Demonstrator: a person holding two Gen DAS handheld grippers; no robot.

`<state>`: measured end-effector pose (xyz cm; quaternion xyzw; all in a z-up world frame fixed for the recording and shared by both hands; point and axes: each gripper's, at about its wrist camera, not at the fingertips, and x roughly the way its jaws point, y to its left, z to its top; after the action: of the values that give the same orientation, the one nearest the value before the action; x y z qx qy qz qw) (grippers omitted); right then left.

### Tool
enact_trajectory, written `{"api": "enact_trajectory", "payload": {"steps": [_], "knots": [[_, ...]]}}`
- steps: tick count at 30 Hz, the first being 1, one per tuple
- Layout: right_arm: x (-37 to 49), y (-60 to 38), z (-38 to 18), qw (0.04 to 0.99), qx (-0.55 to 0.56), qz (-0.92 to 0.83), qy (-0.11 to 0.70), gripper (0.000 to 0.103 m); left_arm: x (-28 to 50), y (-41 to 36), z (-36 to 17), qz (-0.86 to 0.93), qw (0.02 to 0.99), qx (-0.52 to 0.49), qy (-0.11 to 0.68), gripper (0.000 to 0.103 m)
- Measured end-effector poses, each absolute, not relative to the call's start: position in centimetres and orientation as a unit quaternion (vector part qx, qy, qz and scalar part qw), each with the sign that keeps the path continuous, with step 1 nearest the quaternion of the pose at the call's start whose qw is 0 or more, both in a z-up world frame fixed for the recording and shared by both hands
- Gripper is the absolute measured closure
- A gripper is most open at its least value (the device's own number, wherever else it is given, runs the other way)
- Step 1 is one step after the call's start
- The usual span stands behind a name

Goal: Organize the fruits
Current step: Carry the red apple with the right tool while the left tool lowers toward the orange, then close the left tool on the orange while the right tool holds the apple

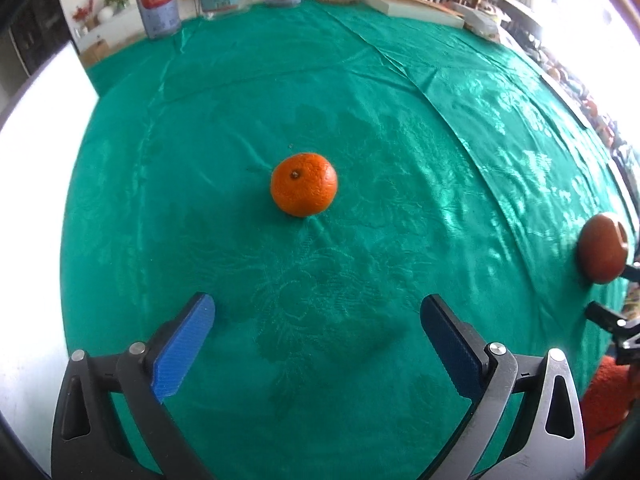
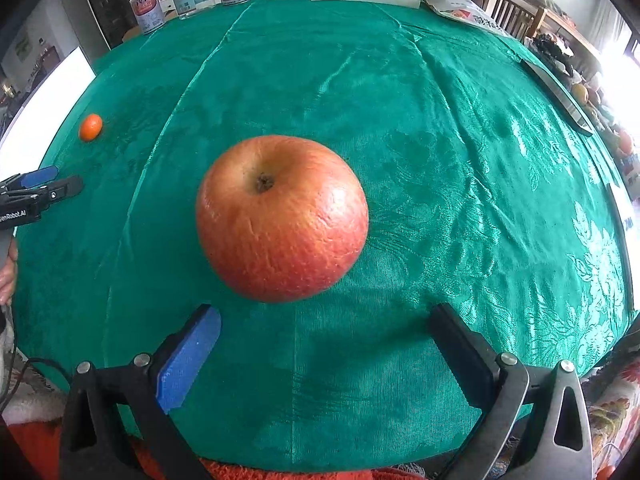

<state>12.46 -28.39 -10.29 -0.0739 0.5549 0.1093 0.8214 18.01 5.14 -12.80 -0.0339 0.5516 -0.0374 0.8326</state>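
Surface: a table under a shiny green patterned cloth [image 2: 440,128]; every place below is given from this cloth.
Mandarin [image 1: 303,189]: sits stem-up on the cloth near its middle in the left wrist view, touching neither gripper.
Apple [image 2: 281,218]: red-orange with wrinkled skin, resting stem-up on the cloth toward its near edge.
Left gripper [image 1: 318,344]: hovers over the cloth's near edge, jaws spread wide and empty, mandarin ahead of them.
Right gripper [image 2: 325,350]: jaws spread wide and empty, apple just ahead of them.
Tins and jars [image 1: 157,4]: lined up along the cloth's far edge.
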Motion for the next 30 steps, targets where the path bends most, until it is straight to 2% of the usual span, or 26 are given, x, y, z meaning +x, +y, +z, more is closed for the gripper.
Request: {"api": "enact_trajectory", "payload": {"steps": [4, 9, 12, 16, 20, 22, 23, 24, 30], "knots": [[13.0, -28.3, -10.3, 0.815, -0.072, 0.105, 0.565, 0.000, 18.9, 6.6, -10.6, -0.052, 0.807, -0.095, 0.580, 0.002], [14.7, -27.8, -10.3, 0.781, -0.068, 0.094, 0.614, 0.000, 20.7, 8.1, -8.5, -0.061, 0.788, -0.137, 0.597, 0.002], [15.9, -28.5, -9.7, 0.758, -0.006, 0.111, 0.643, 0.000, 22.2, 8.5, -8.7, -0.078, 0.762, -0.169, 0.620, 0.002], [17.6, -30.4, -7.5, 0.745, 0.095, 0.114, 0.650, 0.000, 24.6, 8.1, -9.8, -0.052, 0.748, -0.141, 0.647, 0.002], [19.1, -30.0, -5.3, 0.743, 0.079, 0.111, 0.655, 0.000, 25.7, 7.3, -9.8, -0.033, 0.759, -0.094, 0.644, 0.004], [19.7, -29.5, -4.4, 0.746, 0.058, 0.104, 0.655, 0.000, 26.0, 6.9, -10.0, -0.024, 0.760, -0.078, 0.644, 0.013], [19.8, -29.2, -3.9, 0.747, 0.053, 0.101, 0.655, 0.000, 26.2, 6.8, -10.2, -0.022, 0.759, -0.073, 0.647, 0.023], [20.0, -29.1, -3.7, 0.748, 0.053, 0.099, 0.655, 0.000, 26.3, 6.8, -10.4, -0.023, 0.756, -0.073, 0.650, 0.026], [19.9, -29.5, -3.5, 0.747, 0.076, 0.099, 0.653, 0.000, 26.4, 6.9, -10.9, -0.014, 0.761, -0.077, 0.644, 0.027]]}}
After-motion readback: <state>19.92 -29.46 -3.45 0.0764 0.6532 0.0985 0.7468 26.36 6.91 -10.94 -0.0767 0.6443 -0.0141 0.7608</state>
